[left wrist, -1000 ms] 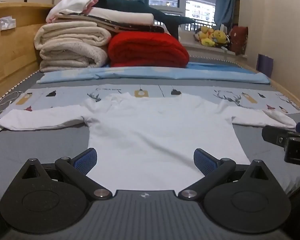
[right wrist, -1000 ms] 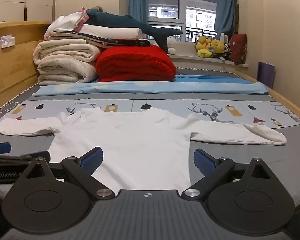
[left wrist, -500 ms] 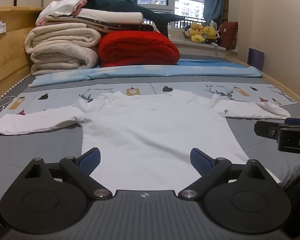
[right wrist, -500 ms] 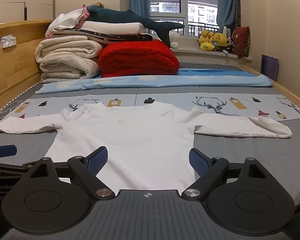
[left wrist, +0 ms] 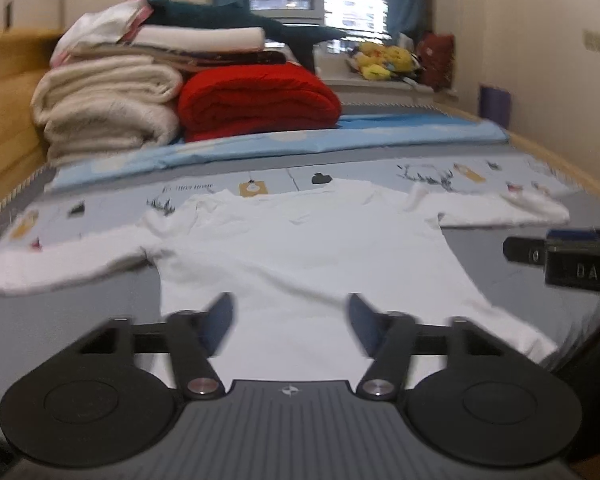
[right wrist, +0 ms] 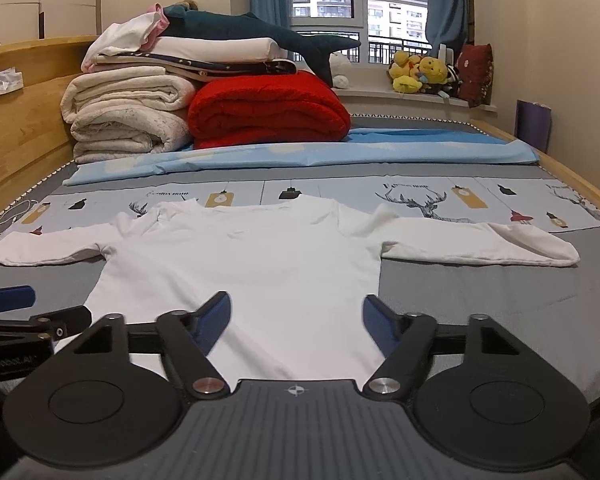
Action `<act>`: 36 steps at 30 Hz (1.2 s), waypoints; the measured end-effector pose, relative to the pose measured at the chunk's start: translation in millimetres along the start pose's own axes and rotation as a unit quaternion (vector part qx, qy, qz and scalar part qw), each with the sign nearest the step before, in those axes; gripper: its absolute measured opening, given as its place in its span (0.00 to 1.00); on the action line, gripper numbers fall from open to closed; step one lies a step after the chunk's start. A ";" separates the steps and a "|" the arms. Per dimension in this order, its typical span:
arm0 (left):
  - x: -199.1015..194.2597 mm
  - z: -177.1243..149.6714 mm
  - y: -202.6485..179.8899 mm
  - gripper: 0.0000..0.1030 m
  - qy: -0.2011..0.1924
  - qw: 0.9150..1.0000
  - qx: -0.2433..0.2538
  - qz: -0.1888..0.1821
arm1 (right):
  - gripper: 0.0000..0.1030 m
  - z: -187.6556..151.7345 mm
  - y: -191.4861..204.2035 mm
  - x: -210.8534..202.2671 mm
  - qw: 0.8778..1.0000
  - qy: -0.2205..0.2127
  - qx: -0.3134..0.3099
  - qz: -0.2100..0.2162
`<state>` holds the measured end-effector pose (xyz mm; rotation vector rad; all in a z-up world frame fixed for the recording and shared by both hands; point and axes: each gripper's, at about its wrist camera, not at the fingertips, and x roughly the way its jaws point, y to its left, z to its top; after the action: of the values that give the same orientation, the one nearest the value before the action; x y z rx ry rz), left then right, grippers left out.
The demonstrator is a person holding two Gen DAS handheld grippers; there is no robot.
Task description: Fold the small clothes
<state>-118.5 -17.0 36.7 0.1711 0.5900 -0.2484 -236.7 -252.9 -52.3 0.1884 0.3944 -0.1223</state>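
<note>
Both tongs (left wrist: 290, 322) (right wrist: 296, 322) wide open, empty, over flat shirt (right wrist: 268, 264); blankets (right wrist: 268, 110) behind.

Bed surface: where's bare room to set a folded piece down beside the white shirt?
Bare grey sheet lies below the white shirt's right sleeve, and a smaller patch below the left sleeve. The far end is crowded with the red blanket and cream blankets.

Bare grey bed surface (right wrist: 480, 300) is lying open on both sides of the white shirt (right wrist: 268, 264), below each spread sleeve. The cream blankets (right wrist: 128, 116) and red blanket (right wrist: 268, 108) are blocking the far-left corner. The wooden side rail (right wrist: 16, 128) is bounding the left edge. Both grippers are crowding the near edge side by side.
</note>
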 end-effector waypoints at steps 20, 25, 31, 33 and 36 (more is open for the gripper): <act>72.8 -10.8 126.5 0.28 0.232 0.939 -0.252 0.008 | 0.37 -26.9 -118.5 39.8 0.973 0.130 0.180 -0.068; 101.2 -27.2 136.1 0.30 0.266 0.931 -0.245 0.037 | 0.37 -53.9 -125.6 67.8 0.950 0.210 0.228 -0.037; 123.6 -42.5 133.2 0.24 0.299 0.925 -0.226 0.057 | 0.42 -62.8 -114.8 80.3 0.942 0.244 0.229 -0.029; 121.0 -44.2 142.6 0.03 0.290 0.929 -0.224 0.055 | 0.42 -62.7 -113.6 89.1 0.939 0.263 0.219 -0.037; 100.2 -46.9 165.7 0.03 0.243 0.929 -0.275 0.047 | 0.30 -66.6 -115.9 89.5 0.934 0.276 0.221 -0.047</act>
<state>-16.5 133.9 -44.0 -0.2940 1.1175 0.0655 -197.3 -359.5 -166.2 0.6580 0.9387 -0.2536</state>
